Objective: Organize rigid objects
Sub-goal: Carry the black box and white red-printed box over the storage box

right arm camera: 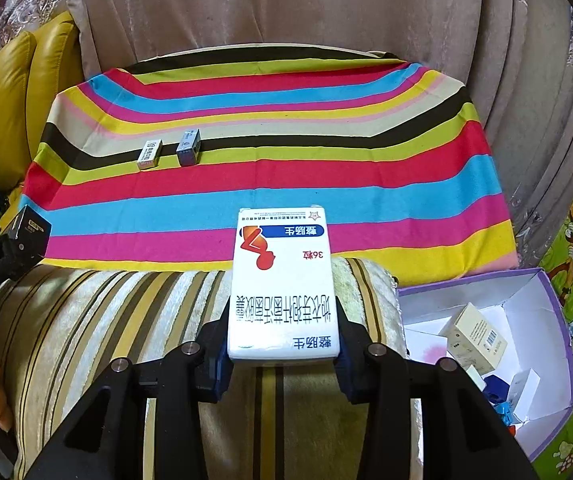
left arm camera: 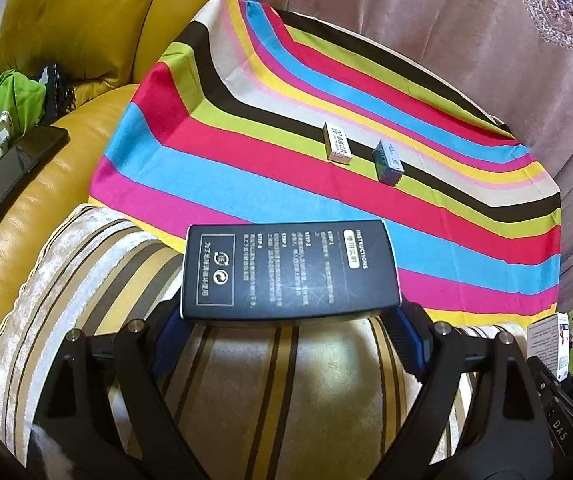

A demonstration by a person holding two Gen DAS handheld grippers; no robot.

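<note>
Striped cloth (right arm camera: 270, 168) w/ red, blue, pink, yellow, lime, black & cream bands. Black box (left arm camera: 290, 270), white print, at 6 o'clock; white box (right arm camera: 282, 288), red-blue logo. Mustard leather sofa (left arm camera: 66, 20) at 10; purple-edged white carton (right arm camera: 542, 320) at 4; beige-gold striped cushion (right arm camera: 106, 320).

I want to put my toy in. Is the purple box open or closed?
Open. The purple box has no lid on; you can see its white inside and small cartons lying in it.

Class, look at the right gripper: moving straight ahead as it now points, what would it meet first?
The right gripper, shut on the white box, would probably first meet the striped cloth; depth is unclear.
</note>
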